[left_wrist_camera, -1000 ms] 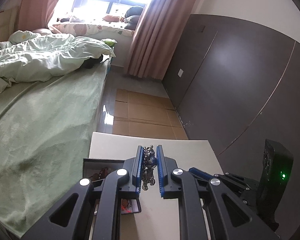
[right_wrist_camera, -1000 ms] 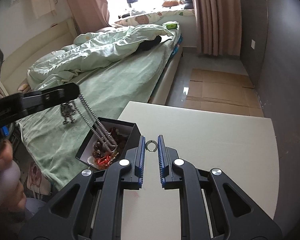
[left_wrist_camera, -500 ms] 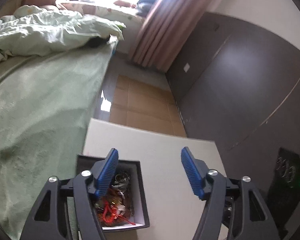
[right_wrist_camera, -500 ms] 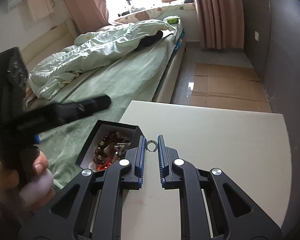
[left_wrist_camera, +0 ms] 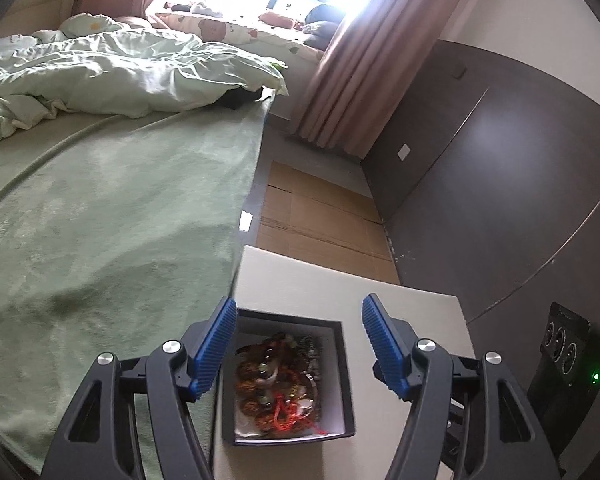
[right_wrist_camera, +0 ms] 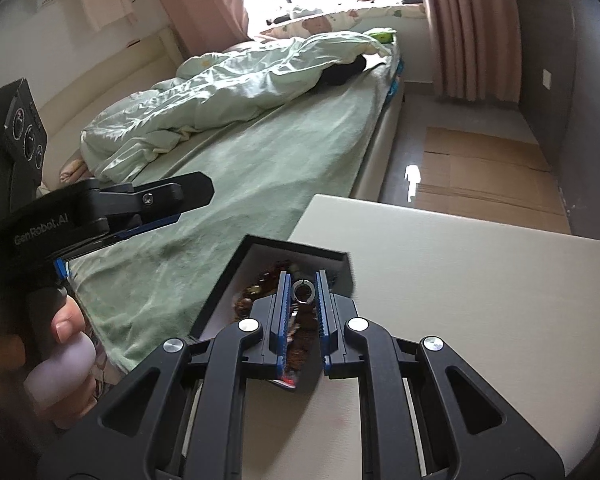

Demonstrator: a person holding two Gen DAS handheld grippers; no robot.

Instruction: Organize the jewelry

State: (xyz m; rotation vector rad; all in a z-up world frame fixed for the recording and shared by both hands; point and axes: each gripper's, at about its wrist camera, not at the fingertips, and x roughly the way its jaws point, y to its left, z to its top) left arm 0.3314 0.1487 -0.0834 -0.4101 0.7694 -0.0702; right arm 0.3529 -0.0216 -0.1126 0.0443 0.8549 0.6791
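A black jewelry box (left_wrist_camera: 346,380) with a white lining stands on the white table (left_wrist_camera: 320,288) at its left edge. It holds a heap of bead bracelets, chains and red cord (left_wrist_camera: 280,384). My left gripper (left_wrist_camera: 296,344) is open and empty above the box. My right gripper (right_wrist_camera: 301,292) is shut on a small silver ring (right_wrist_camera: 303,291) and holds it over the box (right_wrist_camera: 260,252). The left gripper also shows from the side in the right wrist view (right_wrist_camera: 160,200), left of the box.
A bed with a green blanket (left_wrist_camera: 100,220) runs along the table's left side. Cardboard sheets (left_wrist_camera: 320,216) lie on the floor beyond the table. A dark wall (left_wrist_camera: 500,200) stands to the right. The table (right_wrist_camera: 460,280) stretches right of the box.
My left gripper opened and let a silver chain drop into the box, then moved over the box. My right gripper carried the ring left, from above the table to above the box.
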